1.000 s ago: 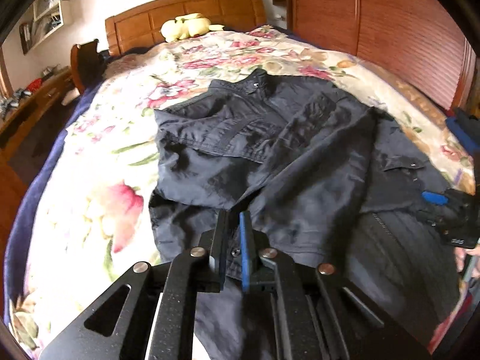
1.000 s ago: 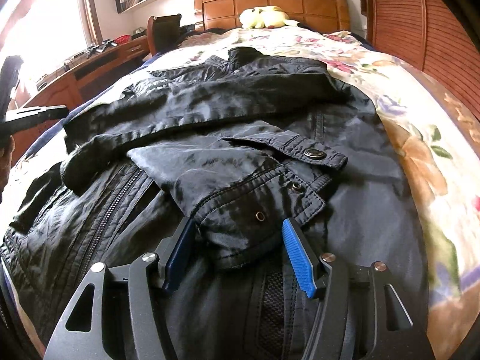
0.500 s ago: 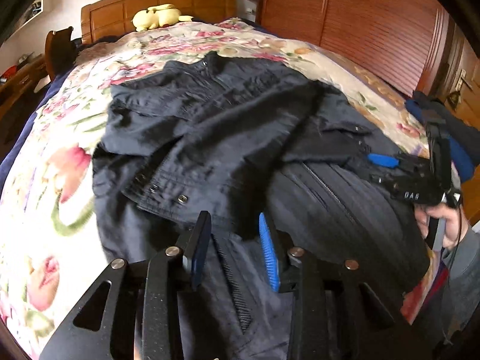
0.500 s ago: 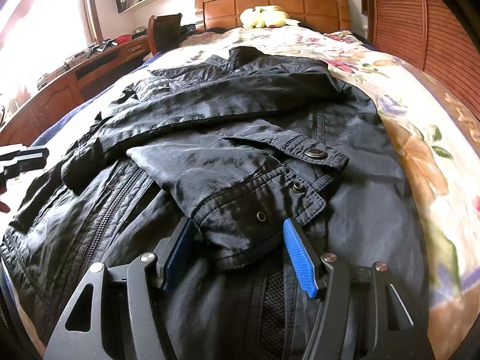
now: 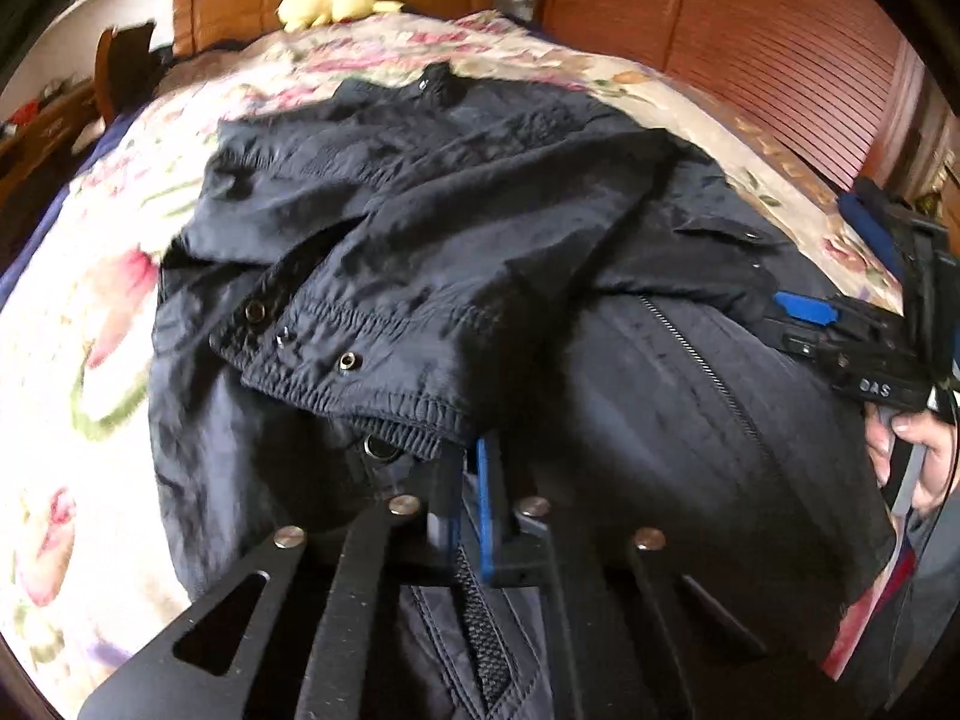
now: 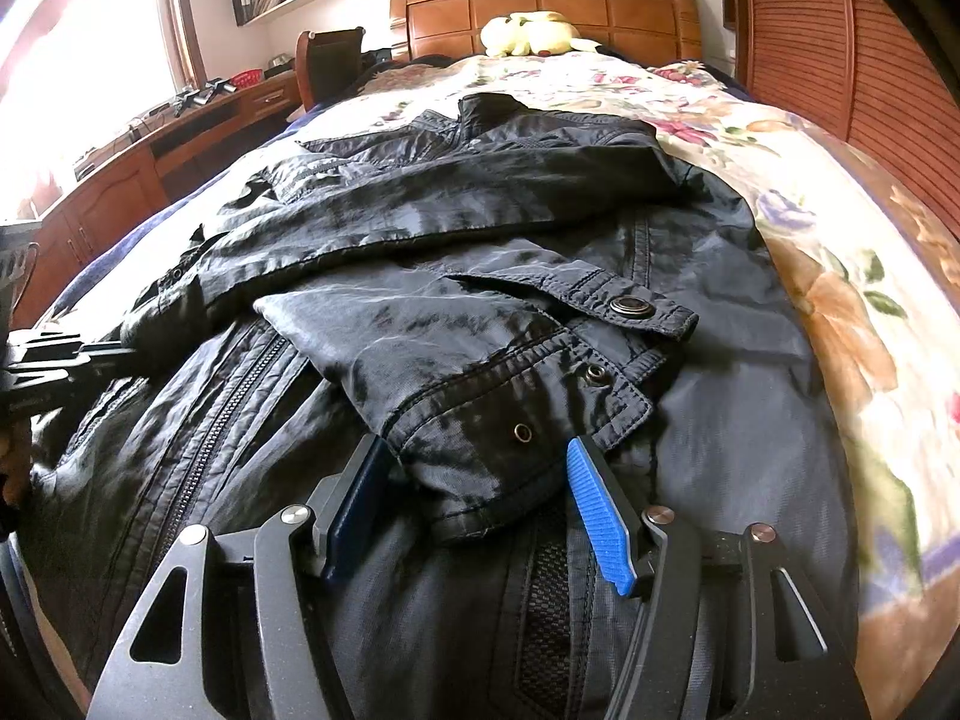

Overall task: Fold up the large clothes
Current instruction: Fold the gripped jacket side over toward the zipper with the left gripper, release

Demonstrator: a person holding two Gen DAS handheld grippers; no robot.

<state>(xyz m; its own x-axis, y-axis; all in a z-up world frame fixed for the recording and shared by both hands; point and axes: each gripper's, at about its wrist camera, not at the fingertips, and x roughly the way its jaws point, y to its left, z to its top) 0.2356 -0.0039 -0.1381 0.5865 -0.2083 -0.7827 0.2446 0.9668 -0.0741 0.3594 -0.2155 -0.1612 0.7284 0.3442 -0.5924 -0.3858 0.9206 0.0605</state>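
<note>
Dark nylon jacket [image 6: 480,276] lies on the floral bedspread [image 6: 840,276]; left hand-held gripper [image 5: 474,480] just closed, seemingly pinching its hem; right hand-held gripper [image 6: 480,480] gapes around a cuff

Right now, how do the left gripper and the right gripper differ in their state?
The left gripper has just closed: its jaws are shut at the jacket's lower edge, by the elastic cuff. The right gripper stands wide open, its pads on either side of the other sleeve cuff without pressing it. Both point down at the same dark jacket on the floral bedspread.
</note>
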